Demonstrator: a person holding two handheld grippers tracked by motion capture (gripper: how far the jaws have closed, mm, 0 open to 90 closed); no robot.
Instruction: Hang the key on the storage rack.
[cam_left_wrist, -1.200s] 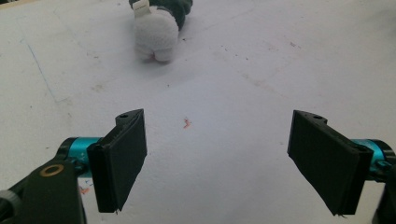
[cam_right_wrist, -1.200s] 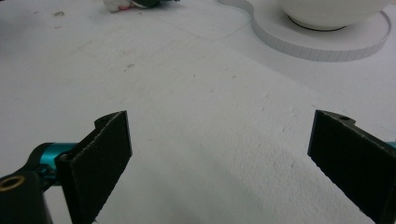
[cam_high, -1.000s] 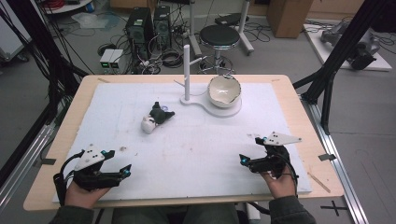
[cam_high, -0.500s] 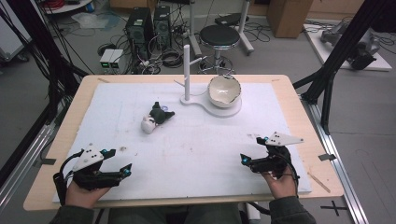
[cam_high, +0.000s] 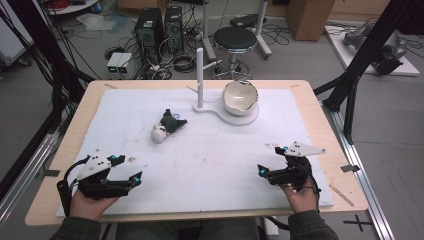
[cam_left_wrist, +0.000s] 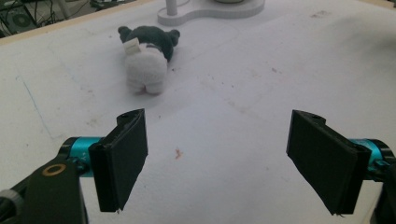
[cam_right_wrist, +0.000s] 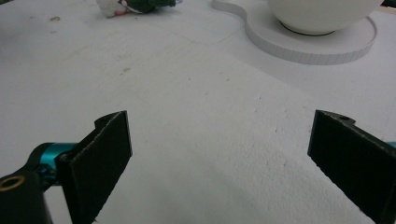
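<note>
Resting near the table's front edge, both grippers hold nothing, jaws spread wide apart. The left gripper sits at seven o'clock on the white mat; the right gripper sits at five o'clock. The plush toy lies left of centre, well apart from both, at about one o'clock from the left gripper. In the left gripper view the plush toy lies ahead, left of the jaw line, white end nearest, long axis running roughly away. Judgement: the left gripper is nearer. The bowl stands on its stand at twelve o'clock.
</note>
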